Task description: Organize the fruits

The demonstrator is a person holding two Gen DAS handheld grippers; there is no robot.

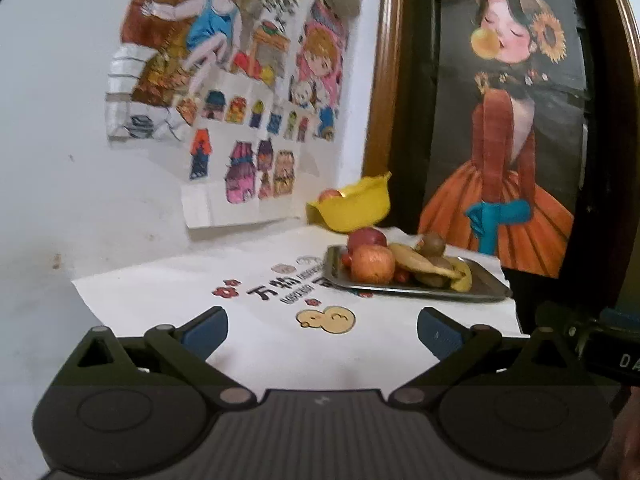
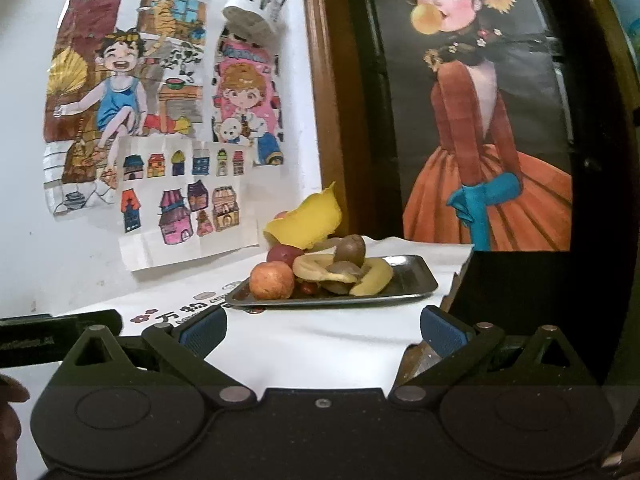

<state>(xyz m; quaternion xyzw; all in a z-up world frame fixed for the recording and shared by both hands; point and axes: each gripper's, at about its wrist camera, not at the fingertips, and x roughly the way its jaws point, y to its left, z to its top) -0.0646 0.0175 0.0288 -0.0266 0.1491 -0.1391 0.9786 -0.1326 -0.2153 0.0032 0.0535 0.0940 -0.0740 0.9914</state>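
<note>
Left gripper and right gripper are both hovering over the table, jaws wide apart, holding nothing. Ahead, a tray is carrying apples, kiwis and bananas; yellow bowl sitting just behind it.

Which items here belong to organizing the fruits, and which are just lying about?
Part of the job:
- metal tray
- apples
- bananas
- kiwis
- yellow bowl
- left tool and right tool, both open

Just lying about:
- children's drawings
- framed painting
- printed white cloth
</note>
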